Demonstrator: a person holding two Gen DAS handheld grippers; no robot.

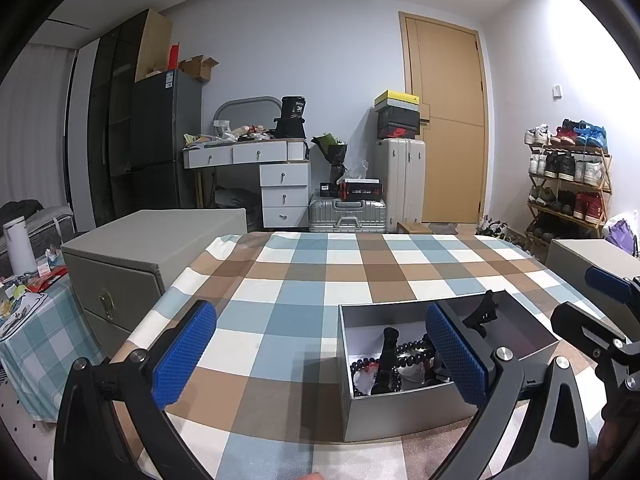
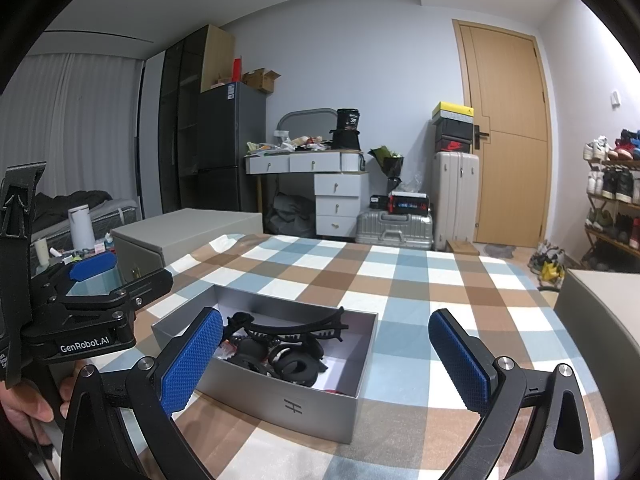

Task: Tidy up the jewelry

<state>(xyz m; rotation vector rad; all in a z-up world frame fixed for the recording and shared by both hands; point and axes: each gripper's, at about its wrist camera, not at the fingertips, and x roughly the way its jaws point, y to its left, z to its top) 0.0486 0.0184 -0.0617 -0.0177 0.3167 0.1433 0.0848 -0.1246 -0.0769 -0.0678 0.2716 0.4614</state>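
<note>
On checkered tablecloth (image 2: 400, 280): grey box (image 2: 296, 404) of dark jewelry (image 2: 280, 352), ahead of right gripper (image 2: 326, 364), beside left gripper (image 1: 320, 354); both spread wide, empty.

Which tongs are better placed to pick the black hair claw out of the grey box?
Probably the right tongs: they are open and frame the grey box and black hair claw. The left tongs, also open, sit mostly beside the box.

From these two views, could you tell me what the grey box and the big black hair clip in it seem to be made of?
Grey box: likely rigid cardboard with a matte silver-grey finish, given its thin straight walls and printed logo. Black hair clip: probably matte plastic, a moulded one-piece curve with teeth, no metallic glint.
</note>
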